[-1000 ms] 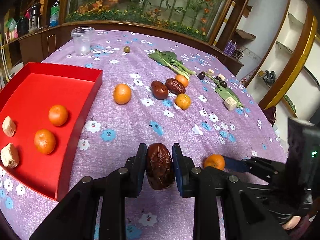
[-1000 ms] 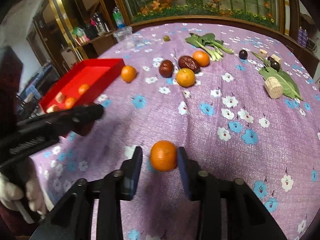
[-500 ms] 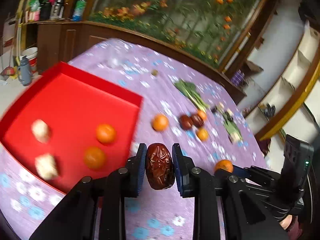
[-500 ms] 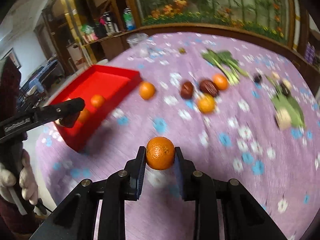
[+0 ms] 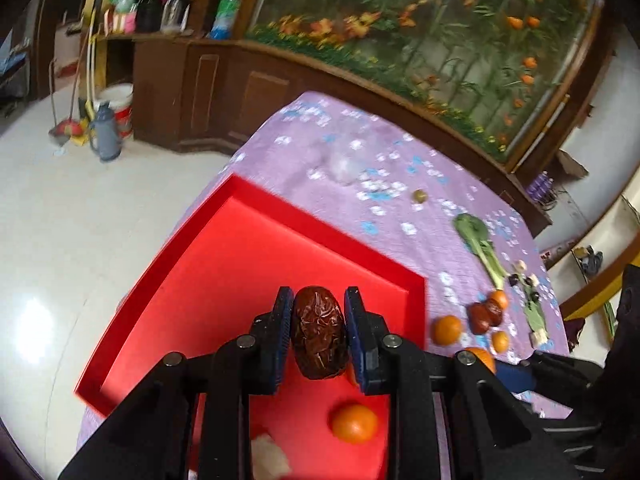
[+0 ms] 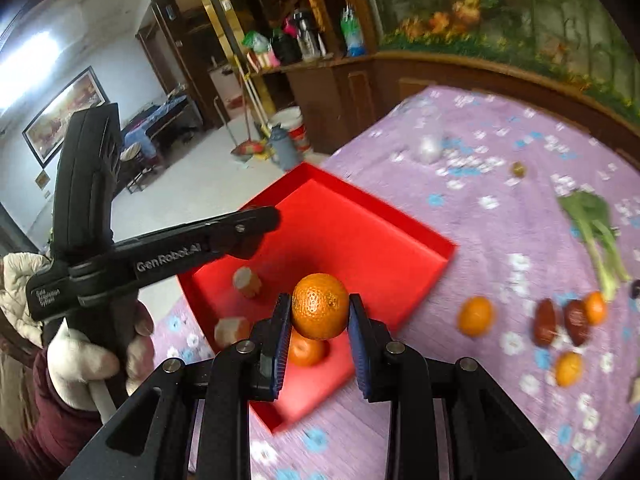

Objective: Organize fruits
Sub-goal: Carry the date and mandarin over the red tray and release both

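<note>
Purple cloth; wrinkled brown date (image 5: 318, 332).

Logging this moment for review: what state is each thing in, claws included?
Left claw: shut on the date, over the red tray.
Right claw: shut on an orange, above the tray.
Red tray: holds loose oranges and pale chunks.
Tablecloth: two dates, three oranges and greens lie outside the tray.
</note>
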`<action>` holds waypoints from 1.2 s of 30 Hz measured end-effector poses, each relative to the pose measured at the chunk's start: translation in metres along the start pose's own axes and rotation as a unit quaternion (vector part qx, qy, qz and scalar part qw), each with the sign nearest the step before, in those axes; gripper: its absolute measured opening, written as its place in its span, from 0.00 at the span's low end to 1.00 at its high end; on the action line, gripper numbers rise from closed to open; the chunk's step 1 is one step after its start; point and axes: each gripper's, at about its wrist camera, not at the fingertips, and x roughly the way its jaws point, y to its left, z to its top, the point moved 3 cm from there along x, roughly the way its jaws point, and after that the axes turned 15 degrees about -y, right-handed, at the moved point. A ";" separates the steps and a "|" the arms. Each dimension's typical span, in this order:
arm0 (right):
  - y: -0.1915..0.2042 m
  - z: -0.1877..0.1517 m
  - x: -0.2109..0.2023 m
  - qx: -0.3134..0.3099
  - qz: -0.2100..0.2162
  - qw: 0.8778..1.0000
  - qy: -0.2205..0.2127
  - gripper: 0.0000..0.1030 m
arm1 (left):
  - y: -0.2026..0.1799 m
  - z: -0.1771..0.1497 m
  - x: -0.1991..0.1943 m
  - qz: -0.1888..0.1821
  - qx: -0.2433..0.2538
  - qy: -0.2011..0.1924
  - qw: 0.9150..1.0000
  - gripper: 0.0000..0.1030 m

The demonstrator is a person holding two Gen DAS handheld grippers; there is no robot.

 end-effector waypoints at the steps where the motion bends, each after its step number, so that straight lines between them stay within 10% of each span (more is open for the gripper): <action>1: -0.001 -0.001 0.011 0.008 0.002 1.000 0.008 0.29 | 0.007 -0.002 0.008 0.003 -0.008 0.009 1.000 0.24; 15: -0.024 -0.013 0.097 0.054 -0.006 0.997 0.060 0.29 | 0.041 -0.013 0.043 0.019 -0.047 0.043 0.998 0.25; 25: -0.023 -0.018 0.107 0.057 -0.013 0.996 0.067 0.33 | 0.045 -0.008 0.036 0.019 -0.065 0.033 0.997 0.51; 36: -0.016 -0.015 0.082 0.059 -0.001 0.997 0.047 0.45 | 0.042 -0.009 0.016 0.006 -0.099 0.032 0.995 0.57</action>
